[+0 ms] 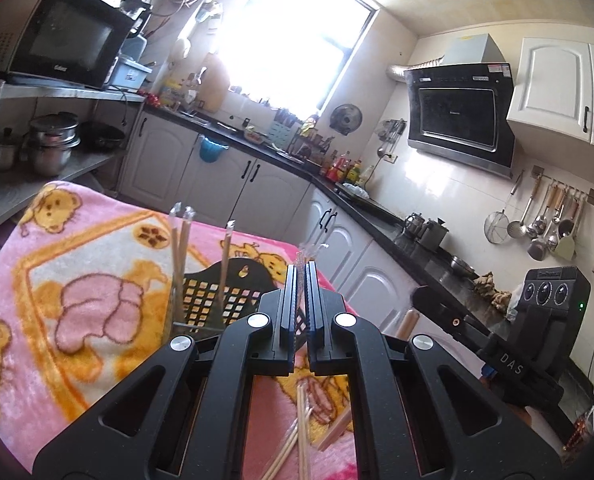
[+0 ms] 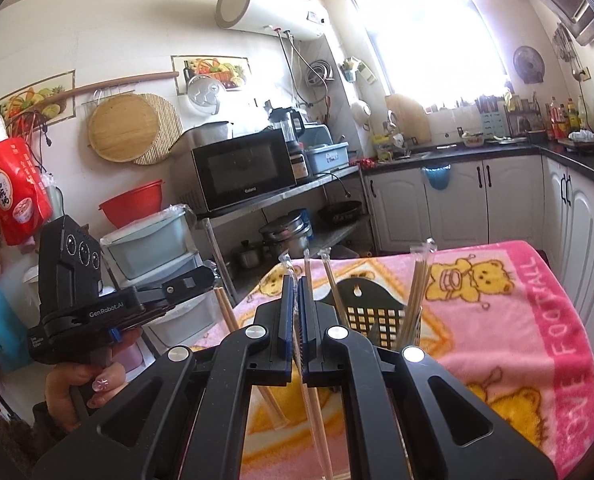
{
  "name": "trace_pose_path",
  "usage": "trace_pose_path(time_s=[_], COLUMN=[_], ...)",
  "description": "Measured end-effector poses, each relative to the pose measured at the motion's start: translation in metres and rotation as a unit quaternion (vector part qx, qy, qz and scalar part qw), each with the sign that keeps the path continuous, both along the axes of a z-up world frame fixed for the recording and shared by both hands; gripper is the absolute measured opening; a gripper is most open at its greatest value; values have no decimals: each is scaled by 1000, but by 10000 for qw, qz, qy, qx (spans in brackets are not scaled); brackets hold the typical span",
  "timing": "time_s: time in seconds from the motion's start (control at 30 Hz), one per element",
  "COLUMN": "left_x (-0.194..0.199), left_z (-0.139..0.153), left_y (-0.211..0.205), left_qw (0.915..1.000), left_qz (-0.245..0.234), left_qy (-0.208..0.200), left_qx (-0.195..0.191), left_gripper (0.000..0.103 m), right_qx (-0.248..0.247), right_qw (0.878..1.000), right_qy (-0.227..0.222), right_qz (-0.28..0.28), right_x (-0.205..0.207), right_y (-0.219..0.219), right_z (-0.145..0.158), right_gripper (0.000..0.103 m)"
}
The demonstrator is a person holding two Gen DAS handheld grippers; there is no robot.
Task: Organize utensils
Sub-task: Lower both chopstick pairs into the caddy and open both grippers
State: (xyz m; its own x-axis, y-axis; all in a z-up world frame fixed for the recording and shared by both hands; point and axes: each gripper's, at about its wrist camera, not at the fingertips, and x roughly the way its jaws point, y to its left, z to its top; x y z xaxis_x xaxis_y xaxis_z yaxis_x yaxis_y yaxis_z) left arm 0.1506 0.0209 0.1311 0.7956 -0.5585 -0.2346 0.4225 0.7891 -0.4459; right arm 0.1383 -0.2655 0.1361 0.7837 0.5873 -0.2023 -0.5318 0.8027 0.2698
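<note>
Over the pink bear blanket (image 2: 497,312), both the left claw (image 1: 301,276) and right claw (image 2: 295,288) are clamped on wrapped chopsticks (image 2: 309,268), held upright as if bound for the black holder (image 2: 381,312) at centre frame, where other pairs already stand.

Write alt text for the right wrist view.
The right gripper is shut on a plastic-wrapped pair of chopsticks above a pink teddy-bear blanket, beside a black utensil basket holding more wrapped pairs. The left gripper is held alongside.
</note>
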Motion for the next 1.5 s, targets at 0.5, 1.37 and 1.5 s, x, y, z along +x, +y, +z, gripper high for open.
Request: trace_pose_path(time_s=[0.5,1.37,1.5], left_x=[13,56,65], left_z=[39,76,73], left_y=[-3,-10,-9], left_qw=[9990,9948,9940], left_qz=[-56,415,544], left_qy=[-440,-927,-938], left_qx=[-12,60,128], left_gripper=[2,2,2], right_qx=[25,273,323], right_qw=[9997,9974,9976], right_qy=[-253,-617,-520], right_qz=[-45,-267,-318], right_x=[19,76,91], right_y=[-3,5,6], right_z=[27,71,71], right_gripper=[3,3,3])
